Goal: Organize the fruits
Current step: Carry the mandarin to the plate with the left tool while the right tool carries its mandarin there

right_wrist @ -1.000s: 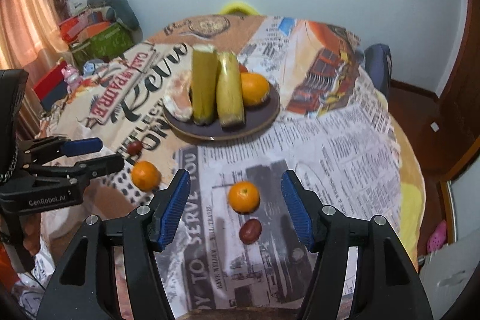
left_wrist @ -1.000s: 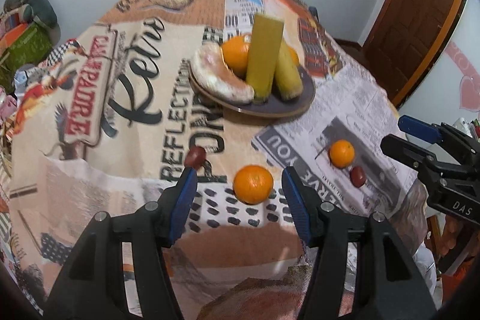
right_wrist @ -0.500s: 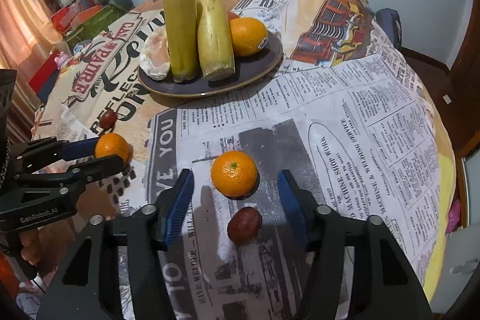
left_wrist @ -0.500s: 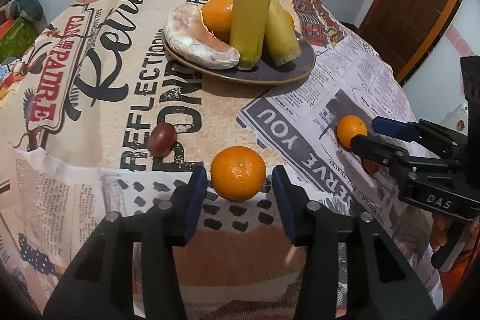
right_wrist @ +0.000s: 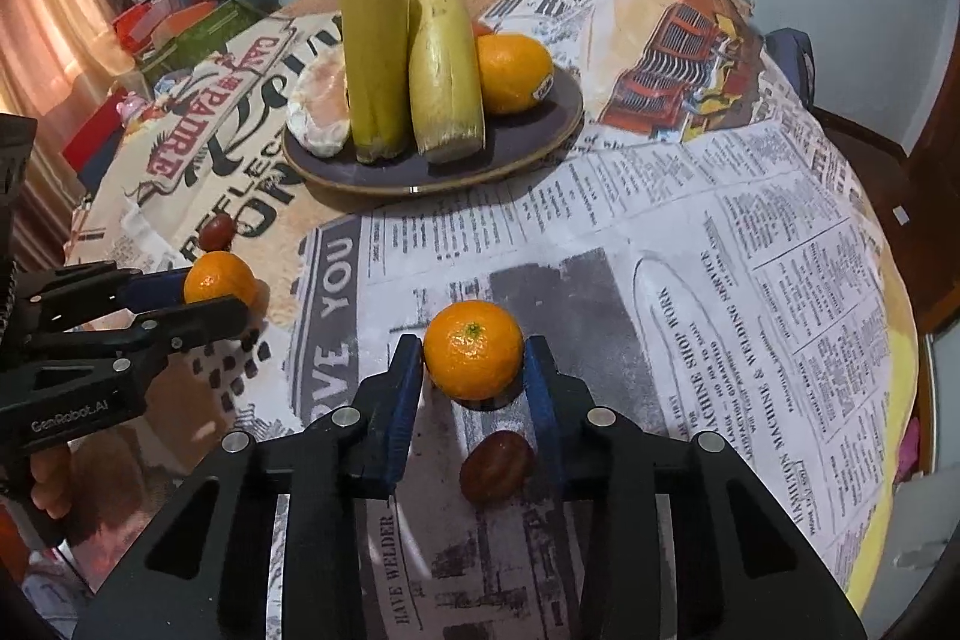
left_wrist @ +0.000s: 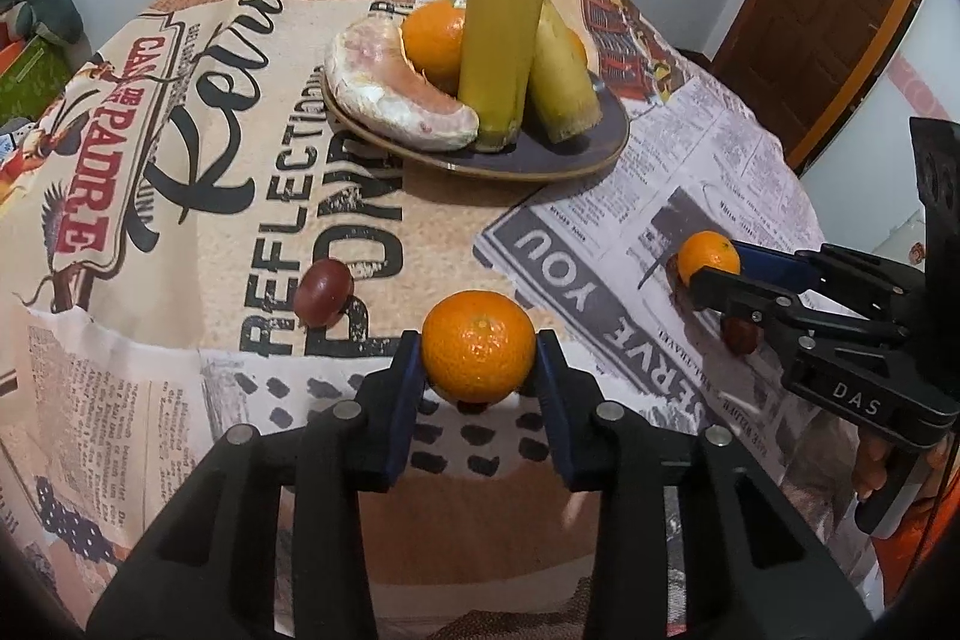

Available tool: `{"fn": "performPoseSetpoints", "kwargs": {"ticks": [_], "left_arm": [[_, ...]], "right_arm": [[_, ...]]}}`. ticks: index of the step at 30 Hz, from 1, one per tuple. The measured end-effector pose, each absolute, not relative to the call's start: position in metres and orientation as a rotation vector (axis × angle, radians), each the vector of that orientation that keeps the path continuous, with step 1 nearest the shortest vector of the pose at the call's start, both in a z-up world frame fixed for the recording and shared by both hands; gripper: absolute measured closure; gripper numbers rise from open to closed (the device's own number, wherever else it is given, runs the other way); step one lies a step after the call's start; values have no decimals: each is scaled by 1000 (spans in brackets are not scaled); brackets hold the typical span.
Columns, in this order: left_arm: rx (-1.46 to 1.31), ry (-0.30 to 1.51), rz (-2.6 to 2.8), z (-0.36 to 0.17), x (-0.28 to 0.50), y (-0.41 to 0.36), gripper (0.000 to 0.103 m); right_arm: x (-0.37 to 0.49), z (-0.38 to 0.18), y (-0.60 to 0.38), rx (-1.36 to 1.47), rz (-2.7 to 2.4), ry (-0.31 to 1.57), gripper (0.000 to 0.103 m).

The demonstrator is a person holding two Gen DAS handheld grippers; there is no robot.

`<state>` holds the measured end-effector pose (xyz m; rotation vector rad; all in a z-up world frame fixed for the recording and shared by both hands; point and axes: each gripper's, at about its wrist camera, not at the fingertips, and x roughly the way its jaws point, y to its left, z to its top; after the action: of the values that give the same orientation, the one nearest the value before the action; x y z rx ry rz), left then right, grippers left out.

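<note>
While both mandarins are gripped, these points apply.
Left gripper (left_wrist: 478,358): clamped on a mandarin (left_wrist: 478,353) near the plate (left_wrist: 576,160).
Right gripper (right_wrist: 474,370): closed around a second mandarin (right_wrist: 473,349) near the plate; contact judged likely.
Risk: round peel may slip; the dark fruit (right_wrist: 495,466) between the right fingers may be knocked.
Count: two mandarins off the plate, two dark fruits (left_wrist: 323,289), two green stalks (right_wrist: 375,58).

A round table (right_wrist: 750,232) under a newsprint-patterned cloth carries a dark plate (right_wrist: 540,142) toward its far edge. Nearer, lying on the cloth: two mandarins (left_wrist: 478,353) (right_wrist: 473,357) and two dark red fruits (left_wrist: 323,290) (right_wrist: 497,465), one beside each mandarin
</note>
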<state>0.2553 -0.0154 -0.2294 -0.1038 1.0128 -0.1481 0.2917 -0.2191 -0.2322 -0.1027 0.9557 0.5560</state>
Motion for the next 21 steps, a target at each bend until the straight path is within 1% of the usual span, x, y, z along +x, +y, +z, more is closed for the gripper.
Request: {"fn": "performPoseSetpoints", "kwargs": {"ticks": [12, 21], "left_arm": [[-120, 925, -155, -199, 273, -16, 66], [-133, 910, -169, -195, 300, -22, 66]], "right_arm": [[300, -204, -218, -102, 541, 859, 71], [326, -197, -213, -98, 535, 822, 71]]}}
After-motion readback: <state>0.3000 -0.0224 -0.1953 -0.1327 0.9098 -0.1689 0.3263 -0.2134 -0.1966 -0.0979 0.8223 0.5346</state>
